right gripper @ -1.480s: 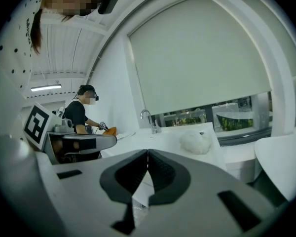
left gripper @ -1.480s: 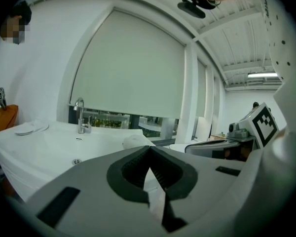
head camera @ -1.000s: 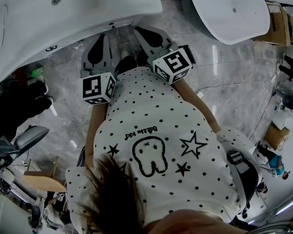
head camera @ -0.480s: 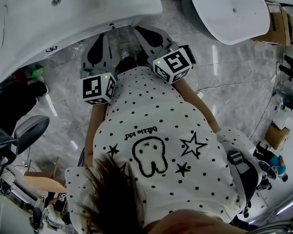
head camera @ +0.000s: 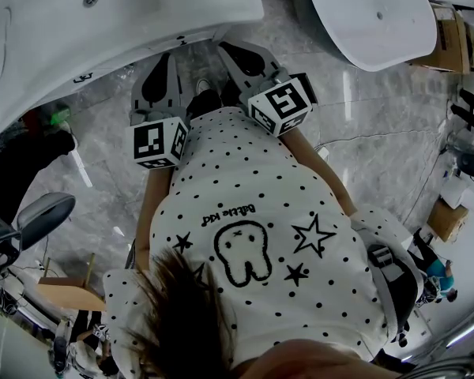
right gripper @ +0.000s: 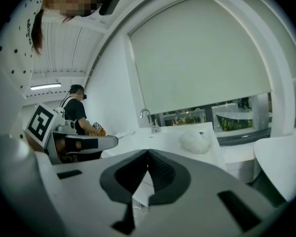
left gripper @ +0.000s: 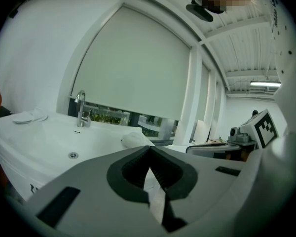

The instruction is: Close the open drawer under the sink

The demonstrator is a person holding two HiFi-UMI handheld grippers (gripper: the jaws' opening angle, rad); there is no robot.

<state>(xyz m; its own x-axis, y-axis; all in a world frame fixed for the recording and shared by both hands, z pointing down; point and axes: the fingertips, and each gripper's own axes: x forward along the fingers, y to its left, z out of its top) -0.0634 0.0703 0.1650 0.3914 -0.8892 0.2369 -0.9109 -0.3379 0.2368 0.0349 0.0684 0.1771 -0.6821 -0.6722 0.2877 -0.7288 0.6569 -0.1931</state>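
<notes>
The left tongs are pinched fully together, ribbed pads meeting at the tip with nothing caught between them; the right tongs stand the same way, closed on themselves and empty. In the head view the pair lie side by side, close together in front of the person's spotted shirt; their tips sit just beside the front edge of the white sink, though whether they touch it I cannot tell. Ahead of both tongs spreads the sink top; its tap rises beyond the left tongs and off to their left, the drain lies nearer, and a white crumpled lump rests ahead and to the right of the right tongs. A second basin stands well apart on the right tongs' outer side.

The drawer itself shows in no view; by the task it must lie below the sink, lower than where the tongs point, hidden under the rim; so I cannot say from here whether it is open or shut. Judging by the tongs held up at about the height of the sink top and pressing on nothing visible, the push looks not yet made; what is left would be to bring them down to the drawer front and shove it home.
</notes>
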